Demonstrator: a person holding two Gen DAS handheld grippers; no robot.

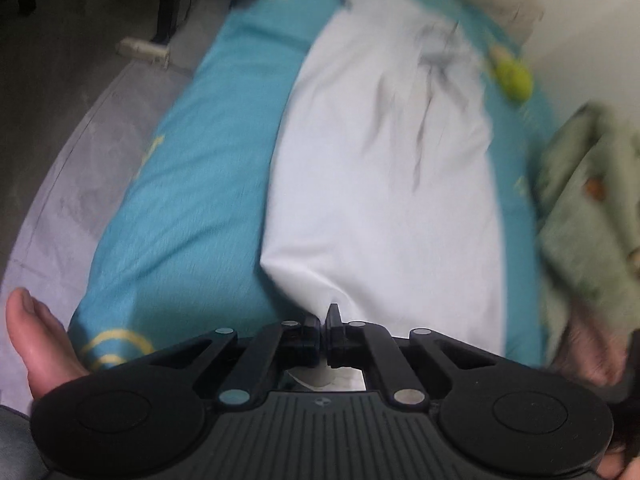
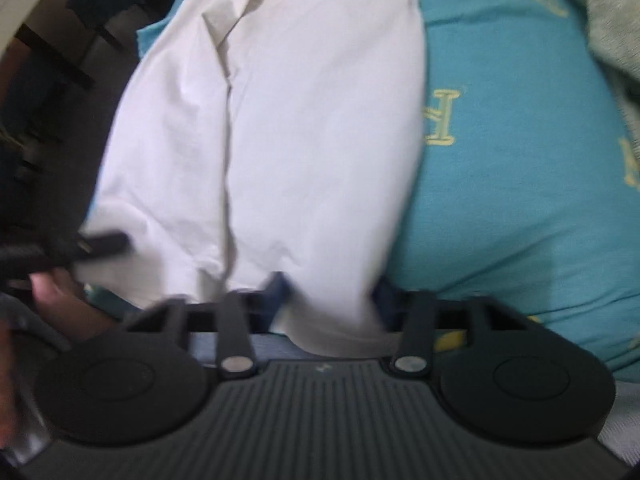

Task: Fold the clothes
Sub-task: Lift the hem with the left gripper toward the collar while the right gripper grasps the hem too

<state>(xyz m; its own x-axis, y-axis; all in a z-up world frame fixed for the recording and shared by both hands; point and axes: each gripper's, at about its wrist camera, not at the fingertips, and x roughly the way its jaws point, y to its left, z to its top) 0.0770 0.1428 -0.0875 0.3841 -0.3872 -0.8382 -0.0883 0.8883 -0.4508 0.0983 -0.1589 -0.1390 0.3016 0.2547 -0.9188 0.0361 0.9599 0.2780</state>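
A white garment lies lengthwise on a teal bedsheet. My left gripper is shut on the garment's near corner, its fingers pinched together on the cloth. In the right wrist view the same white garment runs away from me, and its near hem hangs between the spread fingers of my right gripper, which is open around the cloth. The left gripper shows at the left edge of that view, blurred, at the hem's other corner.
A green patterned blanket lies bunched at the right of the bed, also in the right wrist view. A yellow-green object sits near the wall. A bare foot rests on the grey floor mat.
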